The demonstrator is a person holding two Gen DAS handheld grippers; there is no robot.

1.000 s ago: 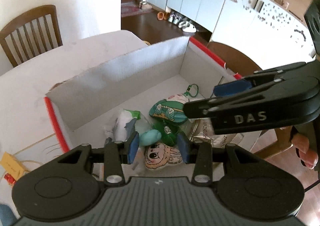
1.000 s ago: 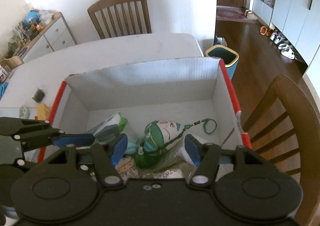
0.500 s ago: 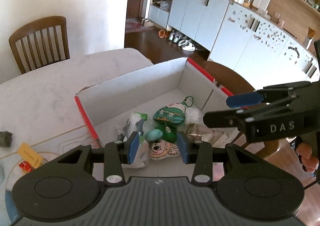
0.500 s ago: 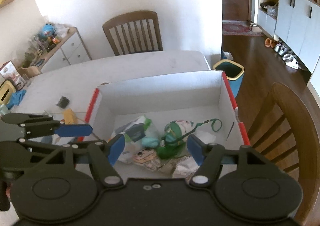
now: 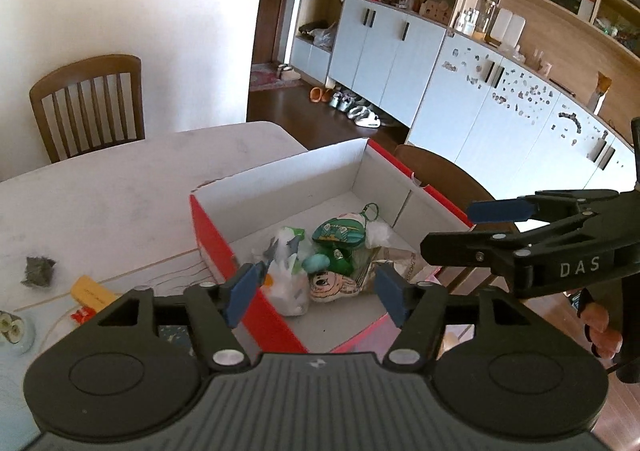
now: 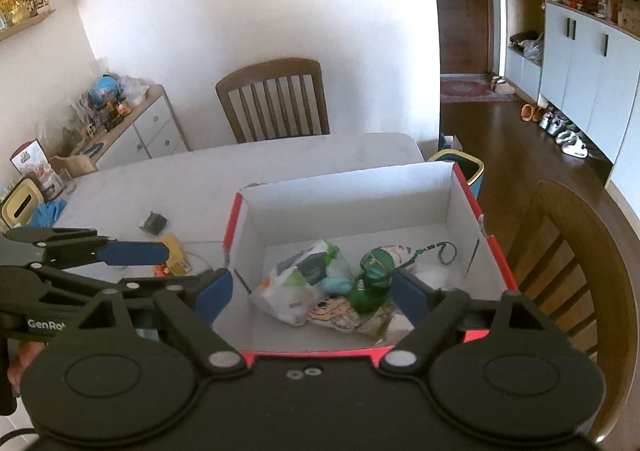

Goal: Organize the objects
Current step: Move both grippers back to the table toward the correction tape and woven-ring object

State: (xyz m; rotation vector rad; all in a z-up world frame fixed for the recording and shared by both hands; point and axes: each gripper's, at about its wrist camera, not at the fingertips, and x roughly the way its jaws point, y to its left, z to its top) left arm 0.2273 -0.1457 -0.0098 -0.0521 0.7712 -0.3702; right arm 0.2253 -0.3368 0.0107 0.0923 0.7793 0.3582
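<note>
Left gripper (image 5: 316,297): I see its jaws spread, just been opening, pinching nothing.
Right gripper (image 6: 310,299): jaws wide, also just opening, empty.
Red cardboard box (image 6: 348,191): at 12 o'clock.
Toys and packets (image 6: 320,287): piled at its near end.

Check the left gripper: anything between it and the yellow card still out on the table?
Nothing visible blocks it. The yellow card lies on the open table, left of the red box. The left gripper, jaws just opened and empty, hangs over the box's near wall.
</note>
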